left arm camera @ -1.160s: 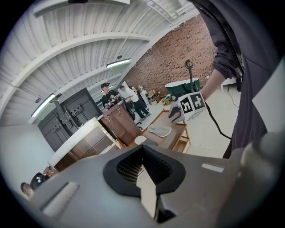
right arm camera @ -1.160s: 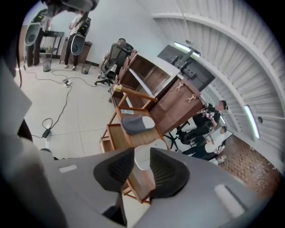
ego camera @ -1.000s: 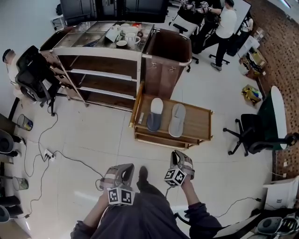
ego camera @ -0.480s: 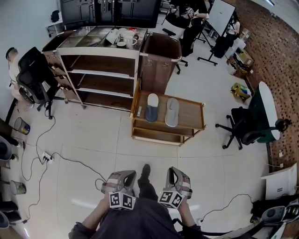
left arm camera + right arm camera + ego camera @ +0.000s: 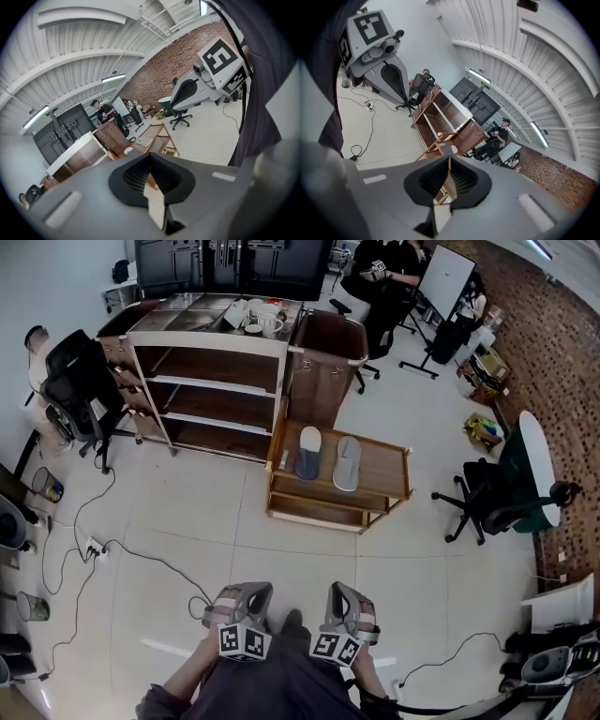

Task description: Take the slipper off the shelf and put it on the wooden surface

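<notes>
Two slippers lie side by side on the low wooden table [image 5: 386,476]: a dark one with a white toe [image 5: 307,454] and a grey one [image 5: 346,463]. The brown shelf unit [image 5: 211,381] stands just left of the table, and I see no slipper on its boards. Both grippers hang close to the person's body, far from the table. My left gripper [image 5: 244,591] is shut and holds nothing. My right gripper [image 5: 341,591] is closing with nothing between its jaws, and its tips [image 5: 449,159] meet. The left gripper's tips [image 5: 150,157] also meet, with the table [image 5: 159,137] far beyond them.
A tall brown bin [image 5: 328,348] stands behind the table. Cups and dishes [image 5: 261,320] sit on top of the shelf. Black office chairs [image 5: 502,498] [image 5: 75,390] flank the area. Cables [image 5: 122,554] trail across the white floor at the left. People stand at the back [image 5: 384,277].
The right gripper has dropped back and come in toward the body beside the left one. The view has pulled away from the table. The slippers have not moved.
</notes>
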A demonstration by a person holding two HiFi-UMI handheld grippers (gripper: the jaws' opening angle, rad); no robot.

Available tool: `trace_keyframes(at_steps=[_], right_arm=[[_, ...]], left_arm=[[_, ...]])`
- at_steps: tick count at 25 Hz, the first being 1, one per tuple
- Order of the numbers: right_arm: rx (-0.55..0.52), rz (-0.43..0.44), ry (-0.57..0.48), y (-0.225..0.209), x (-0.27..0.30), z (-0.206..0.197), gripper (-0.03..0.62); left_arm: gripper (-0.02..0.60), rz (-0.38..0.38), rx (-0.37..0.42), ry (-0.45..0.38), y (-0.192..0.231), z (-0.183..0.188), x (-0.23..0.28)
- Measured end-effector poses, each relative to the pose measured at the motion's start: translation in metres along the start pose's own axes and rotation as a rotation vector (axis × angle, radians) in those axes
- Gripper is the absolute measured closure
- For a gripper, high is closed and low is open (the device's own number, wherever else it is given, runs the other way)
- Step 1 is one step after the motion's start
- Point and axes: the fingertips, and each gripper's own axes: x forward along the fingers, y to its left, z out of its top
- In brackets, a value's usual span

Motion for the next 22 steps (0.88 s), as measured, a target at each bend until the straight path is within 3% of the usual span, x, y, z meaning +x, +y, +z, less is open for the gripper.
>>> trace_keyframes(at_steps=[22], right_arm=[[-0.035,-0.021,-0.046,-0.02,-0.017,0.014,0.592]], left_arm=[[0.565,-0.002,0.003,-0.026,-0.01,0.022,-0.004]])
